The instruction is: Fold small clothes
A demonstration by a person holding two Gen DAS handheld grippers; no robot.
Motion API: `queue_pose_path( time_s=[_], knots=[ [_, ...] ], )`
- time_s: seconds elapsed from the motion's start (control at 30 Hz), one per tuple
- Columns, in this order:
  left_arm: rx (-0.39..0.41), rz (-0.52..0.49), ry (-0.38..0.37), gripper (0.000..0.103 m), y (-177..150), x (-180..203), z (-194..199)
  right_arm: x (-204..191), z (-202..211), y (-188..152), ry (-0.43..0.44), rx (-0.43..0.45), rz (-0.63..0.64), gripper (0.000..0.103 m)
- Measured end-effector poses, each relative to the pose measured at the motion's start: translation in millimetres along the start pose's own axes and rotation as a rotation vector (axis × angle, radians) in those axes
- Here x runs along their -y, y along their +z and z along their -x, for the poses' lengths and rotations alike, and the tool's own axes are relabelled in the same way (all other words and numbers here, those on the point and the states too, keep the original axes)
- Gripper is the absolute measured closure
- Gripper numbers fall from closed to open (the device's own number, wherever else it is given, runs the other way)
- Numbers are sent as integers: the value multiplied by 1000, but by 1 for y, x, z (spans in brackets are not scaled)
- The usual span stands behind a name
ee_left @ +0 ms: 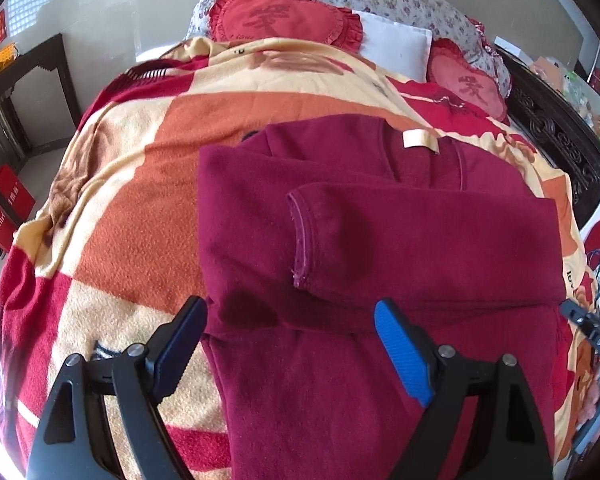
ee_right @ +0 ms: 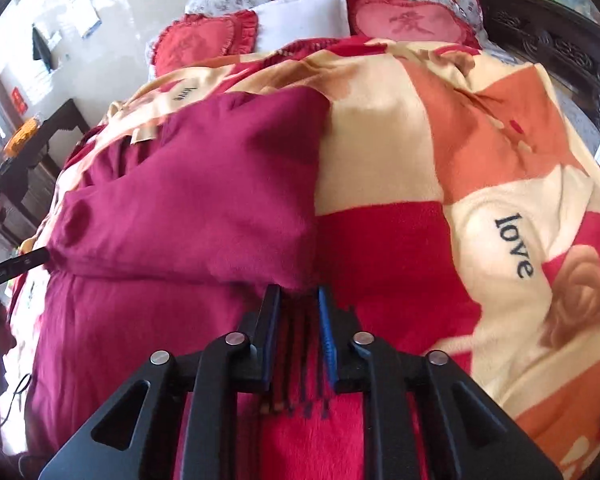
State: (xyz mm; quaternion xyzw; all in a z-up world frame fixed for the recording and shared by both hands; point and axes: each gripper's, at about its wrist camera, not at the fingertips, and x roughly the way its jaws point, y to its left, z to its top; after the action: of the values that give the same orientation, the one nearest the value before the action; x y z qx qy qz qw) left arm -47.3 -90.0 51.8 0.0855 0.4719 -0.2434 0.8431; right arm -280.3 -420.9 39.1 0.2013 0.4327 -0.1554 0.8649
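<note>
A maroon fleece garment [ee_left: 380, 240] lies on the bed with both sleeves folded across its chest; a cream label [ee_left: 420, 140] shows at the collar. My left gripper [ee_left: 290, 302] hangs open over the garment's lower left part, one finger past its left edge and the blue pad [ee_left: 400, 352] over the cloth. In the right wrist view the same garment [ee_right: 188, 200] fills the left half. My right gripper [ee_right: 298, 289] has its jaws drawn close together at the garment's right edge, just under the folded sleeve, with maroon cloth at the tips.
A checked red, orange and cream blanket [ee_left: 140, 200] covers the bed. Two red heart cushions [ee_left: 284, 16], a white pillow [ee_left: 396, 44] and floral bedding lie at the head. A dark carved bed frame [ee_left: 556, 136] runs along the right; a dark table [ee_left: 28, 80] stands at the left.
</note>
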Motion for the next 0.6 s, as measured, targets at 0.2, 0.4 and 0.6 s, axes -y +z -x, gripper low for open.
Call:
queue_pose_path(
  time_s=[0.2, 0.4, 0.6],
  knots=[
    [24, 53, -3, 14, 13, -1, -4, -12, 36, 30, -8, 140, 13, 91],
    [5, 35, 76, 14, 19, 8, -35, -45, -18, 66, 36, 118, 84, 91],
    [-26, 46, 101, 10, 13, -2, -59, -12, -73, 81, -9, 33, -70, 92]
  ],
)
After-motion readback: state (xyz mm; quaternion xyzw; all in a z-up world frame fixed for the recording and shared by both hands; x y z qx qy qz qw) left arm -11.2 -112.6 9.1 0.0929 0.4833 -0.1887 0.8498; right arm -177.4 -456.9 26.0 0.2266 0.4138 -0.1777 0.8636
